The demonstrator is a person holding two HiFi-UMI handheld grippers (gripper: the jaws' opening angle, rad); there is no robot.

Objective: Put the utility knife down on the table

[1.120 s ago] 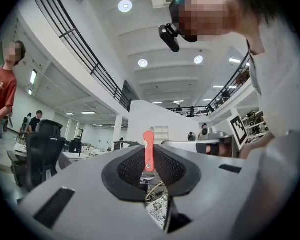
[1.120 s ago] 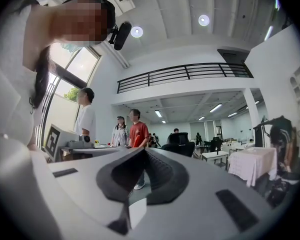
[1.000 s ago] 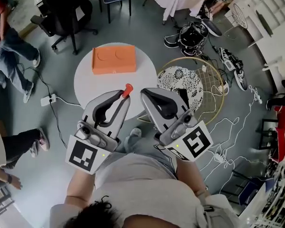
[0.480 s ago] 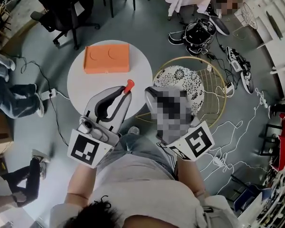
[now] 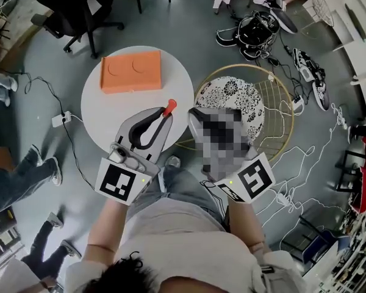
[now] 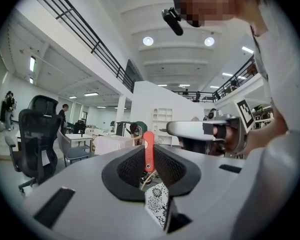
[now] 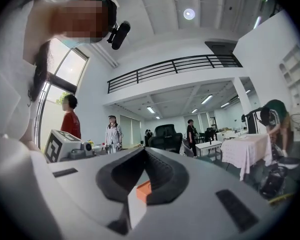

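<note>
The utility knife (image 5: 168, 108) has a red-orange body, and its end sticks out past my left gripper (image 5: 161, 118), which is shut on it. That gripper hangs over the near right edge of the round white table (image 5: 104, 112). In the left gripper view the knife (image 6: 148, 151) stands upright between the shut jaws of the left gripper (image 6: 149, 147). My right gripper (image 5: 194, 113) is beside it to the right, partly under a mosaic patch, above the floor and off the table. In its own view the right gripper (image 7: 146, 152) is shut with nothing held.
An orange box (image 5: 131, 71) lies on the far side of the table. A gold wire basket (image 5: 274, 102) with a patterned cushion (image 5: 232, 96) stands to the right. An office chair (image 5: 79, 5), a power strip (image 5: 60, 119), cables, shoes and bystanders' legs (image 5: 24, 176) surround the table.
The left gripper with the knife has edged slightly forward and right over the table's edge. The view has shifted, and bystanders at the left have walked on.
</note>
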